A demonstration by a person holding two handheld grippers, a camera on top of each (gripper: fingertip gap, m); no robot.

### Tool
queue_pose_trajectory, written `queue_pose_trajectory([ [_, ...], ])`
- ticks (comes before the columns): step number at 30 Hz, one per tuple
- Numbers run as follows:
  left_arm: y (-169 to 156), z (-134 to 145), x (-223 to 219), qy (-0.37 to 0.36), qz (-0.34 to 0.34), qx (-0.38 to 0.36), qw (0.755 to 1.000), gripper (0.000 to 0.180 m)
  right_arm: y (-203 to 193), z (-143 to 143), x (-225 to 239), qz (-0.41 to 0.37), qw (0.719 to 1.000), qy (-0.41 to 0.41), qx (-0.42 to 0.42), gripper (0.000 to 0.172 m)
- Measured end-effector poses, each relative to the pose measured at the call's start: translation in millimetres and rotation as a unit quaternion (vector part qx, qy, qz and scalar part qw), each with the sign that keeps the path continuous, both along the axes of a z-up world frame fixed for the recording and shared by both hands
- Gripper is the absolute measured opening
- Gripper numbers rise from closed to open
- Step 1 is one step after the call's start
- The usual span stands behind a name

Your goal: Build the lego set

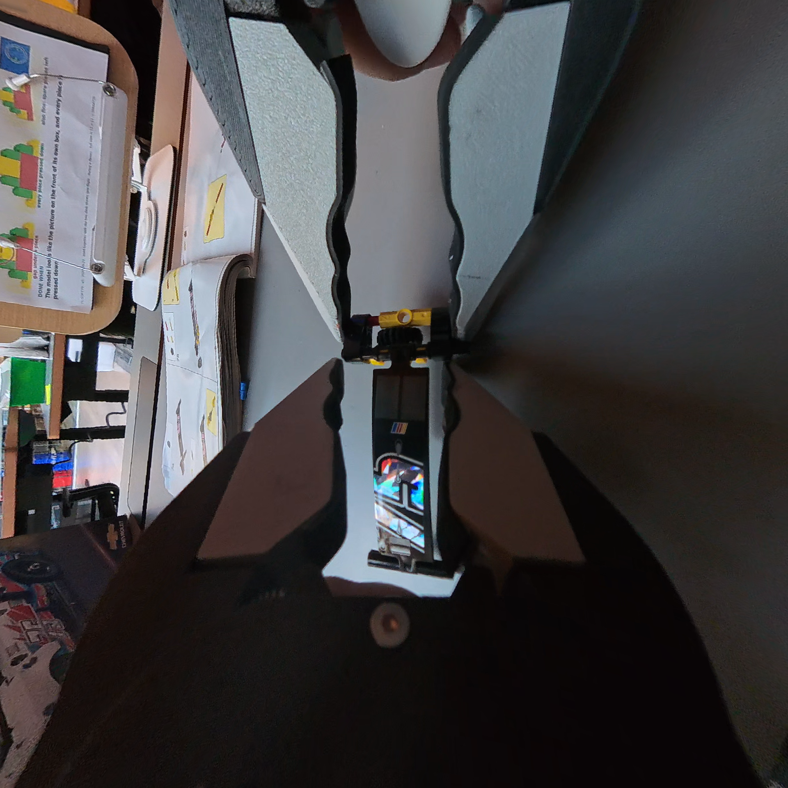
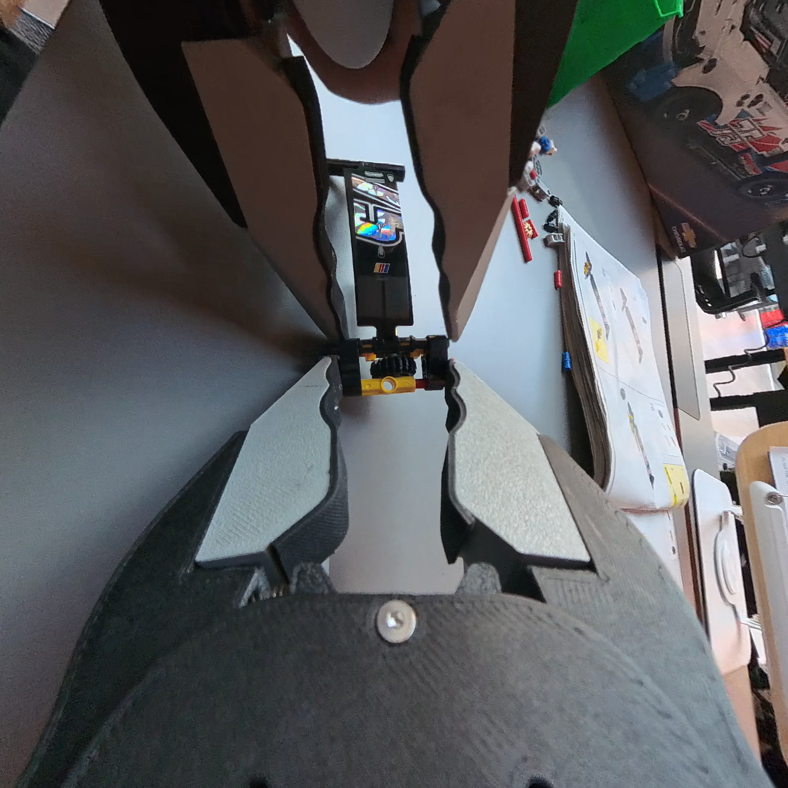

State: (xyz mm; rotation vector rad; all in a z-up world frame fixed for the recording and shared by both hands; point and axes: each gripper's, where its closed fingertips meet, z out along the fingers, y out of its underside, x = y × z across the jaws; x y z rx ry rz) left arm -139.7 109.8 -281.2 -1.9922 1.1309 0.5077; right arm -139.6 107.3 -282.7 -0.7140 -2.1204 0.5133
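The right gripper (image 2: 393, 377) has its fingers squeezed on both ends of the small black frame (image 2: 349, 362), just over the worktop (image 2: 392, 490). The long panel (image 2: 383, 290) sticks out at 12 o'clock. It runs between the left gripper's (image 1: 394, 366) fingers, which are apart and don't touch its sides.

If the left fingers shut crooked, the panel could twist or snap off. A hard pull could pop the frame loose. It might then fall among the loose bits (image 2: 522, 226) at 1 o'clock.
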Motion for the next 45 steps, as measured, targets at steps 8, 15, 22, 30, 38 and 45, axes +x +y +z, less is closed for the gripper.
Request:
queue_pose_trajectory([
  [8, 5, 0, -5, 0.068, 0.012, 0.046, 0.997, 0.035, 0, 0, -1, -0.005, 1.000, -0.005, 0.000, 0.048],
  [15, 4, -1, -5, 0.090, 0.046, 0.063, 0.993, 0.028, -2, -1, 1, -0.008, 1.000, -0.026, 0.013, 0.046],
  [22, 2, -5, -5, 0.056, 0.068, 0.096, 0.991, 0.014, -4, -2, 3, 0.014, 0.997, -0.043, 0.060, 0.043],
  [30, 2, -4, -3, 0.059, 0.080, 0.104, 0.990, 0.014, -5, -2, 4, 0.010, 0.995, -0.043, 0.086, 0.042],
  [38, 4, -4, -8, 0.066, 0.090, 0.106, 0.988, 0.015, -3, -3, 0, 0.009, 0.998, -0.047, 0.039, 0.044],
  [45, 6, -2, -8, 0.055, 0.054, 0.109, 0.991, 0.021, -1, -2, -1, 0.004, 1.000, -0.016, -0.014, 0.045],
])
